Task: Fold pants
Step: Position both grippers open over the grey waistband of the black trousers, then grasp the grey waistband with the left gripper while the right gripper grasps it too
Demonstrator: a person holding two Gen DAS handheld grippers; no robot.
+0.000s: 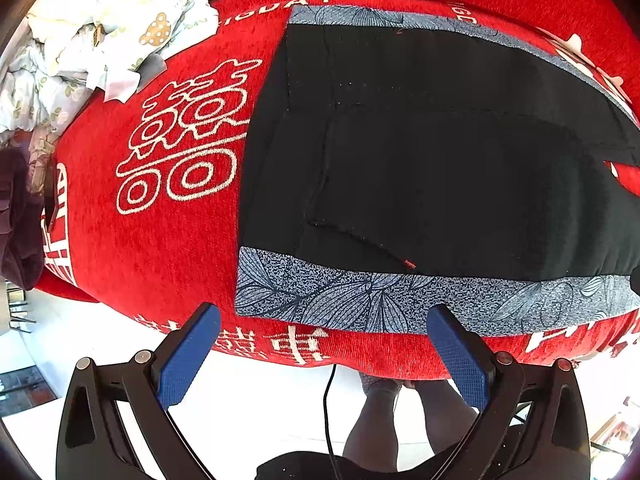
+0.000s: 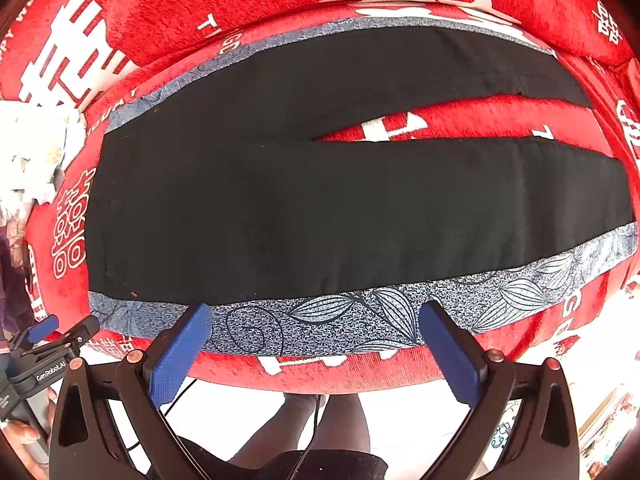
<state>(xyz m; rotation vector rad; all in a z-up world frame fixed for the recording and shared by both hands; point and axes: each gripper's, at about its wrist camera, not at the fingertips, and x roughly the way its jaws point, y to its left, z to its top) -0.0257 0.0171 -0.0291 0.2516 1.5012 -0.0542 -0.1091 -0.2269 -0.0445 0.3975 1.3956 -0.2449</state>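
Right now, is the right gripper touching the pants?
Cannot tell. In the right wrist view, the open right gripper frames the near blue patterned stripe of the pants, with nothing between its fingers, but that view cannot show whether the fingertips rest on the fabric.

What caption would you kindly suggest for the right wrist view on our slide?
Open right gripper poised at the near patterned edge of black pants laid flat on a red cloth.
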